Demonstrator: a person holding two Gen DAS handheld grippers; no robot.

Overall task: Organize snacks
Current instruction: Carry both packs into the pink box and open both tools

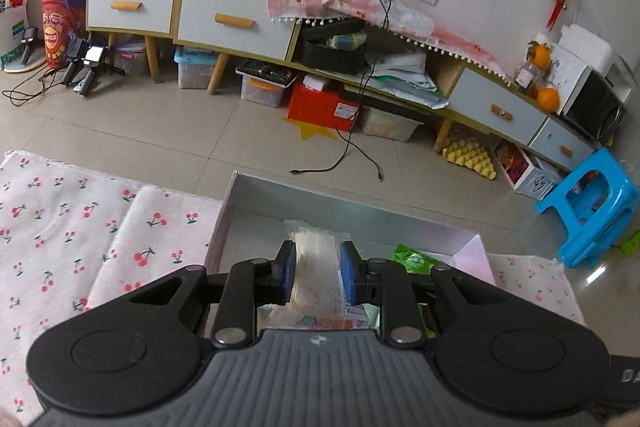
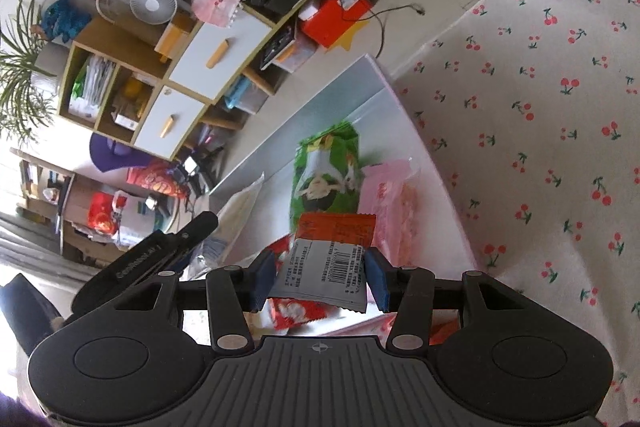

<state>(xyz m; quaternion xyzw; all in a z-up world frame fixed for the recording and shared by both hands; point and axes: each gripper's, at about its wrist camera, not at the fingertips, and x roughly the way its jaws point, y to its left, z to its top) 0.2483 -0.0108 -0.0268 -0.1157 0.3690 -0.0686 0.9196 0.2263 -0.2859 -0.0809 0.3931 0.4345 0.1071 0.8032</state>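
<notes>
An open pink box point(image 1: 236, 199) with a grey inside stands on the cherry-print cloth point(image 1: 60, 227). My left gripper point(image 1: 318, 259) hangs over the box, shut on a clear snack packet point(image 1: 316, 243) that points away into it. A green packet point(image 1: 412, 259) lies in the box to its right. In the right wrist view, my right gripper point(image 2: 320, 267) is shut on an orange and grey packet point(image 2: 336, 235) with a barcode, held above the box point(image 2: 304, 107). Below it lie a green packet point(image 2: 328, 167), a pink packet point(image 2: 388, 203) and a red packet point(image 2: 292, 311). The left gripper's body point(image 2: 168, 251) shows on the left.
The cherry-print cloth point(image 2: 540, 107) spreads to both sides of the box. Beyond the table edge is tiled floor with loose cables point(image 1: 340, 163), a blue stool point(image 1: 592, 207) at the right, and low cabinets point(image 1: 232, 23) with storage bins along the wall.
</notes>
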